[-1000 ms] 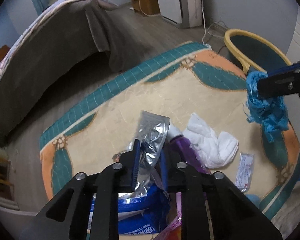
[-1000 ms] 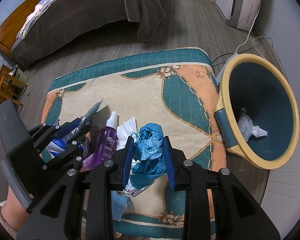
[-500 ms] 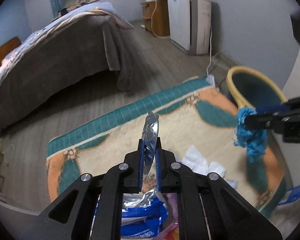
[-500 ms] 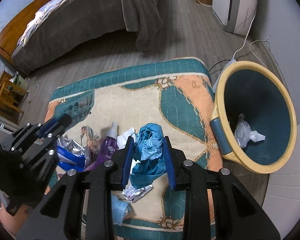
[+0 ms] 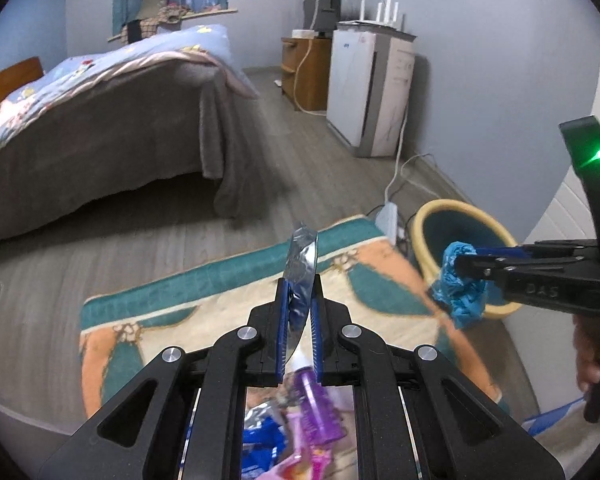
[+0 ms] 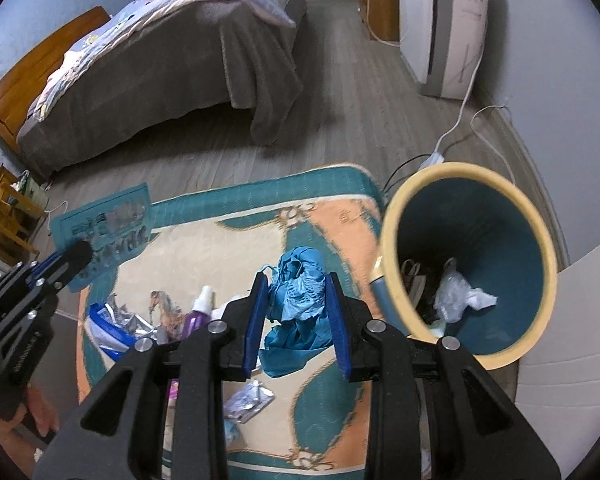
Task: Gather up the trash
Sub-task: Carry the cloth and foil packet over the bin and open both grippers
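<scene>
Left wrist view: my left gripper [image 5: 299, 312] pinches a foil wrapper [image 5: 300, 268] above the rug, left of the bin [image 6: 470, 264]. My right gripper [image 6: 298, 320] clamps a crumpled blue glove [image 6: 298, 300] just beside the rim; I should centre over the opening before spreading.

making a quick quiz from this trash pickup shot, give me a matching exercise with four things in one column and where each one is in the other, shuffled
Things:
1. crumpled blue wad
2. foil wrapper
3. purple spray bottle
4. white plastic bag

Places:
A. lying on the patterned mat
B. pinched in the left tongs
C. at the bottom of the yellow-rimmed bin
D. pinched in the right tongs

Pairs: 1-D, 2-B, 3-A, 4-C
</scene>
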A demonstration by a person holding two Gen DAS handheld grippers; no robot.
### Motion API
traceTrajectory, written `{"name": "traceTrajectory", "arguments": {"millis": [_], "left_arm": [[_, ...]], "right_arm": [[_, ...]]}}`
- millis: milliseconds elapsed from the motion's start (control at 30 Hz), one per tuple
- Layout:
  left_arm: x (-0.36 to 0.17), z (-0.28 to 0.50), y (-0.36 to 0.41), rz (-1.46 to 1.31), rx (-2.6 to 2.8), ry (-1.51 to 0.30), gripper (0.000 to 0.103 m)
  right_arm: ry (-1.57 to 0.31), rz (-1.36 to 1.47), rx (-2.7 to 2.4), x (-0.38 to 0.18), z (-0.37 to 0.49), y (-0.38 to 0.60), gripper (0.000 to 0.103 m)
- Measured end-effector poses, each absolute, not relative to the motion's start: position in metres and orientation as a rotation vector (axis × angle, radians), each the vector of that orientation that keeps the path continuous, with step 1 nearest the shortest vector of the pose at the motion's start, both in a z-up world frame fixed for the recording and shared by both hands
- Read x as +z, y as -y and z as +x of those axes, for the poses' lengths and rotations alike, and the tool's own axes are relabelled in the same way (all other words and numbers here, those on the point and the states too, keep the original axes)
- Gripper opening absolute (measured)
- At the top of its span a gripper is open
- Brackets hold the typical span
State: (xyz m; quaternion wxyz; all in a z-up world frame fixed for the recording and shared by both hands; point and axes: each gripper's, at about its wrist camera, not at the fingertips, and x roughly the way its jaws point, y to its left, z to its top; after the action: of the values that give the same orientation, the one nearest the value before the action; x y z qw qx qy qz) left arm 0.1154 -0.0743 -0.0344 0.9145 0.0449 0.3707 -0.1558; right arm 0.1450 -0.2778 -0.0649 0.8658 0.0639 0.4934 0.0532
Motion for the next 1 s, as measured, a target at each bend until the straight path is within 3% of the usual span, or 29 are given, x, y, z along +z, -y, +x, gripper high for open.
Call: {"name": "traceTrajectory", "arguments": {"millis": [733,1000], "left_arm": [[-0.049,0.114,0.200,0.209,-0.483,-0.765,0.011],[-0.056,0.108,0.257,0.263,-0.597,-0.768,0.011]], "right_arm": [[-0.982,0.198,-0.044,-0.059,0.142,0.412,0.029],[-1.021,0.297,-0.159,-0.083,0.148,0.472,0.029]]}}
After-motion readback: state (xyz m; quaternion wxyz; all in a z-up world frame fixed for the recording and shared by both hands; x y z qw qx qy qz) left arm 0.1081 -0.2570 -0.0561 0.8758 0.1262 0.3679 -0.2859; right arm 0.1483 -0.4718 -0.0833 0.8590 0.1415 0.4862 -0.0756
